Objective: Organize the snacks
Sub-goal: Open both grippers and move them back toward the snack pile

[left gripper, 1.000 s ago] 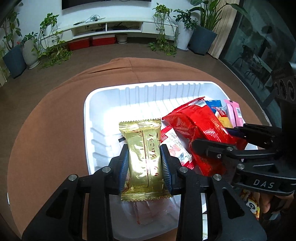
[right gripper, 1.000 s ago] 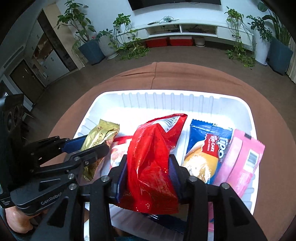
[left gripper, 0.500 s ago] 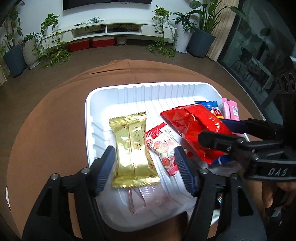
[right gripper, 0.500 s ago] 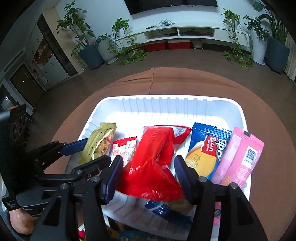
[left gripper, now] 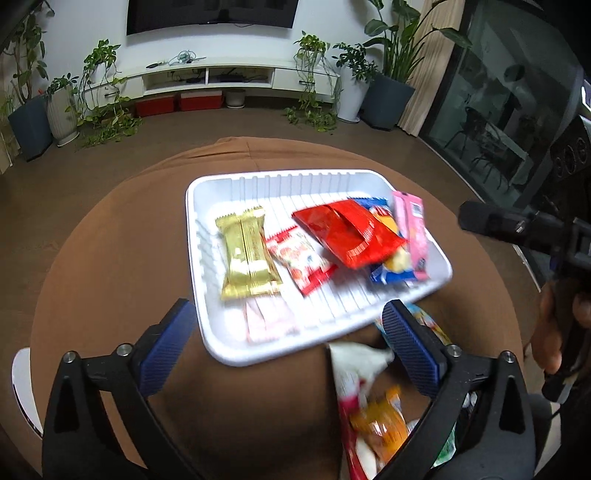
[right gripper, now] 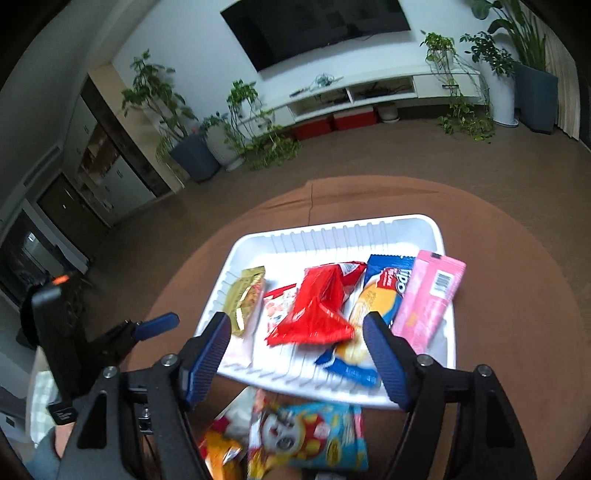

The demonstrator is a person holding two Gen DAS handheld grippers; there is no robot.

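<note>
Snacks: gold (left gripper: pixel 248 254), red (left gripper: pixel 347 232), blue (right gripper: pixel 380 295), pink (right gripper: pixel 430 295) | in white tray (left gripper: pixel 280 181)

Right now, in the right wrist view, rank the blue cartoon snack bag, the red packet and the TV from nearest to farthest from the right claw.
1. Blue cartoon snack bag: on the table, just below the right claw.
2. Red packet: in the white tray, ahead.
3. TV: on the far wall.

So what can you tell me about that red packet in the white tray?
The red packet is a glossy, crinkled foil-like bag, creased down its middle, with a white printed patch at its far end. It lies flat in the white tray, between a small red-and-white packet and a blue cake packet, partly overlapping the blue one. No claw touches it.
</note>
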